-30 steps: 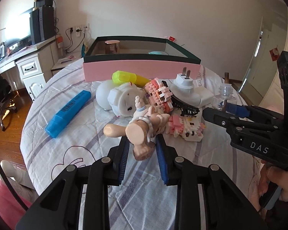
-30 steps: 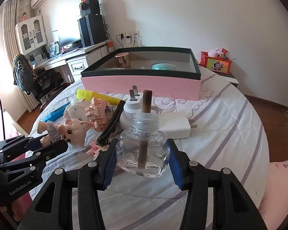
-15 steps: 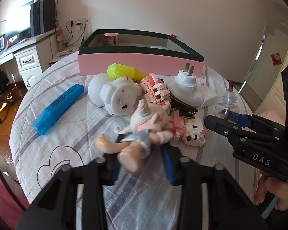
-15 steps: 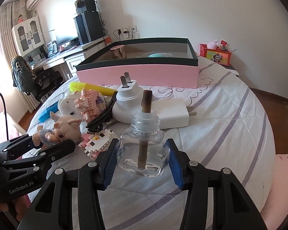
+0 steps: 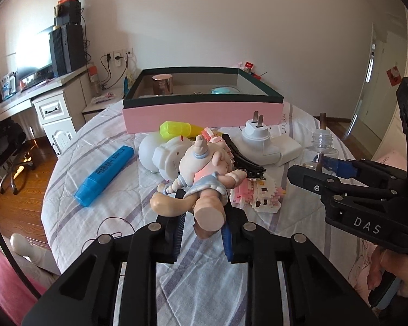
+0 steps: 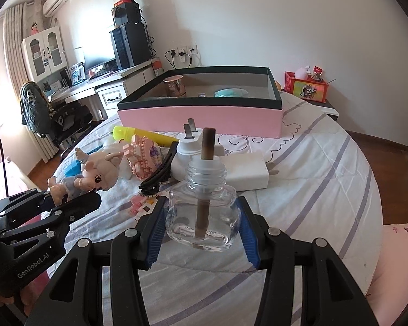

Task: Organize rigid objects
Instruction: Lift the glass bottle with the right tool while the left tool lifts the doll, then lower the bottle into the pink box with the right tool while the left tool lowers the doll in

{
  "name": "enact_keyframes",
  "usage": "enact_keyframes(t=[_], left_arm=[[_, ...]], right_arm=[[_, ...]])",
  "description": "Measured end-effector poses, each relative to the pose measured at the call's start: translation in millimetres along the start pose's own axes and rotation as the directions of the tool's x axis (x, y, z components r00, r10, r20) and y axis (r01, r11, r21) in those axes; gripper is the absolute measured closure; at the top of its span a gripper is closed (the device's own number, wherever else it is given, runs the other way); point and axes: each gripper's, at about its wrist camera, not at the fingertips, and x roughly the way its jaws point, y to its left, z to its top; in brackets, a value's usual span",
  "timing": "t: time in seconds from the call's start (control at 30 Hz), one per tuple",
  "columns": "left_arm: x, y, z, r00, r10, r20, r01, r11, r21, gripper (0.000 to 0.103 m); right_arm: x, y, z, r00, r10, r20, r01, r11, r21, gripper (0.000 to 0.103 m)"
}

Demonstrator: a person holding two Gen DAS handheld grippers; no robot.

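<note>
At lower centre, the left gripper [image 5: 202,228] jaws have just clamped the pig doll [image 5: 201,179] and lifted it off the bed, ready for the pink box [image 5: 204,114], while the right gripper [image 6: 200,231] jaws grip the glass bottle [image 6: 201,217].

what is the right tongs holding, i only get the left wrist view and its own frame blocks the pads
Observer: The right tongs are shut on the body of a clear glass bottle, one blue pad on each side.
Operator: all i see is a neck and a brown tip
Observer: That tip is a brown wick that runs down through the neck to the bottle's base.
Operator: which way is my doll facing
Observer: The doll faces the right wrist camera, with its head sticking out past the tips of the left tongs.
</note>
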Motion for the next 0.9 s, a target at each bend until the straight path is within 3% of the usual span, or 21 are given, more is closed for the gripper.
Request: enact_keyframes(t=[0.43,0.67,0.9], left_arm=[[-28.8,-3.8,31.3,0.992,0.045,0.119,-0.047,0.999,0.011,0.08],[-17.1,-1.4,64.8,0.988,0.023,0.152,-0.025,1.0,0.015,0.08],[26.7,10.1,128.6,0.987,0.008,0.16,-0.014,0.999,0.032,0.08]], right_arm=[[-24.0,10.3,26.6,0.996,0.003,0.084,0.001,0.999,-0.041,0.052],[-19.3,7.4,59.2,0.991,0.0,0.131,0.008,0.998,-0.066,0.052],[10.4,-1.6,110.3,0.989,-0.011,0.147,0.026,0.994,-0.102,0.052]])
